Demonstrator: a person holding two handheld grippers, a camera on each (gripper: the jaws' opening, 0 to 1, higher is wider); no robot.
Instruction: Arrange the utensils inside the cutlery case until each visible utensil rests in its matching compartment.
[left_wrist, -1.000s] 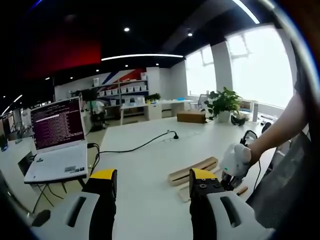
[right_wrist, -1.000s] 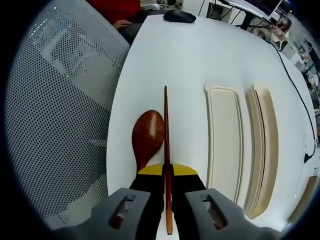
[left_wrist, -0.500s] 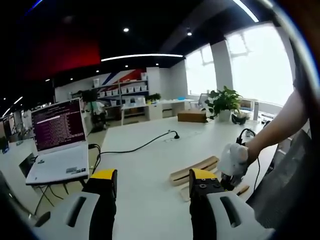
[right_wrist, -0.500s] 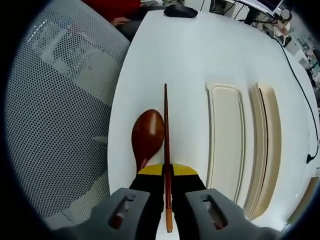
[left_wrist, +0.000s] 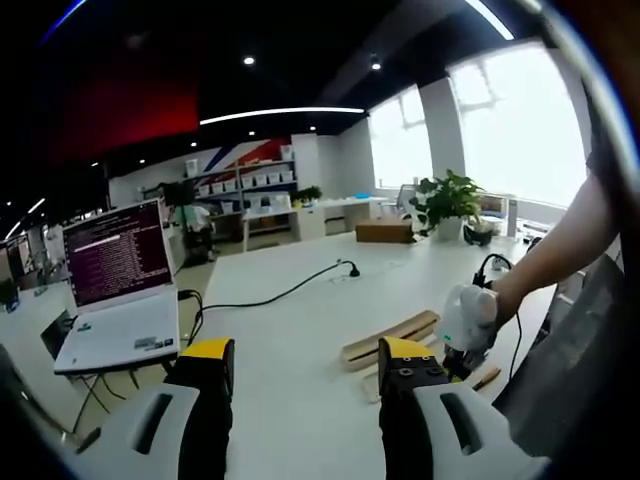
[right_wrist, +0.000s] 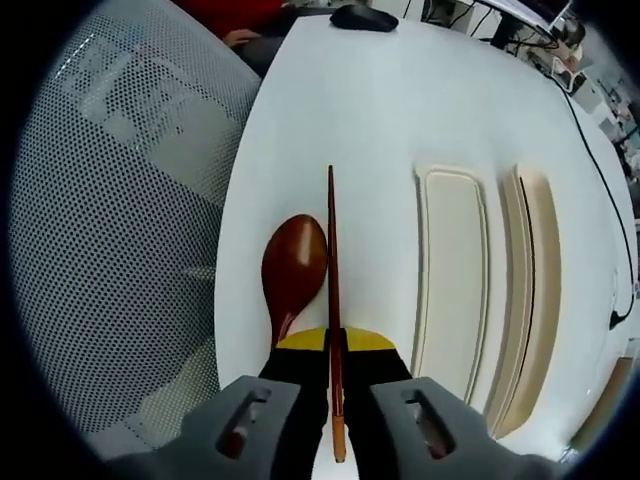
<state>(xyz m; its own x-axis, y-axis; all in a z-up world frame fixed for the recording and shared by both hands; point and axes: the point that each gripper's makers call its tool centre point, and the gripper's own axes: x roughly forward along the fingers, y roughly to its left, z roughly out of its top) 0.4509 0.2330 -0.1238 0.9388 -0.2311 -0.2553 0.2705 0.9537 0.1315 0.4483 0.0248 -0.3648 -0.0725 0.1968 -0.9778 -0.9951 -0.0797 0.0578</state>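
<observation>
Right gripper view, nearest first: right gripper (right_wrist: 335, 352) clamped on one dark red chopstick (right_wrist: 332, 260), jaws pressed against the stick from both sides. Long axis running straight ahead along the jaws, pale butt end poking back toward the camera, thin tip pointing away over the white table (right_wrist: 370, 110). Just left of the stick, one brown wooden spoon (right_wrist: 293, 268) lying on the table, bowl pointing away, handle vanishing under the left jaw; touching the jaw or not, impossible to tell. Right of the stick and apart from it, two long pale trays of the cutlery case (right_wrist: 450, 270) side by side, parallel to the stick. Farther off, one dark mouse (right_wrist: 363, 17) near the table's far edge.

Left gripper view: left gripper (left_wrist: 305, 362) spread wide, nothing between the yellow-tipped jaws. Beyond the right jaw, the case trays again. Farther left, one open laptop (left_wrist: 118, 290).
</observation>
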